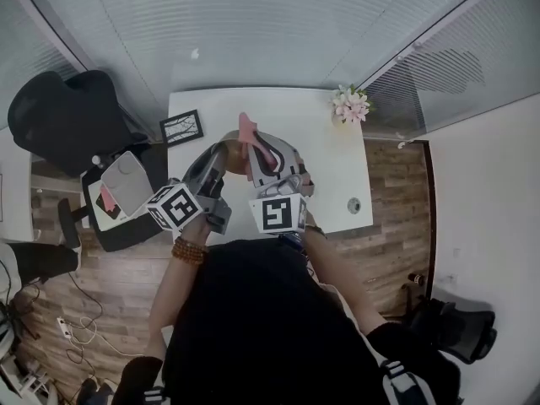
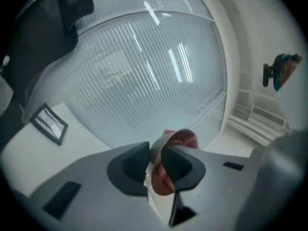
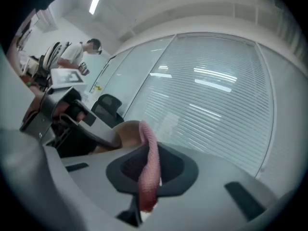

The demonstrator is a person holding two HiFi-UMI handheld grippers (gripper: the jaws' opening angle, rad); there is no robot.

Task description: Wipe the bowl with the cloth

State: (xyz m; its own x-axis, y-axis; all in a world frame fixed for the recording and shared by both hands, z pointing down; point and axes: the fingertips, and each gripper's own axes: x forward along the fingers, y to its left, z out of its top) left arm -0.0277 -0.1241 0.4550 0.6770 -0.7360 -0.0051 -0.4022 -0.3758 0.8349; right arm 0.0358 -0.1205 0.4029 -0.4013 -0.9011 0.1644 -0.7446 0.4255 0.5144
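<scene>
The white tabletop (image 1: 337,184) is lying beneath both grippers, which are hovering side by side over the middle of its near edge. The left gripper (image 2: 156,165) is grasping the bowl (image 2: 168,182), tan outside, holding it clear of the tabletop with its pads pressing on either side of the thin rim. The right gripper (image 3: 151,172) is clenching the pink cloth (image 3: 149,148), which is sticking up out of its jaws close to the bowl; whether the two are touching is unclear. A picture frame (image 1: 181,127) is standing at the tabletop's left edge, and pink flowers (image 1: 349,104) are sitting at its far right corner.
</scene>
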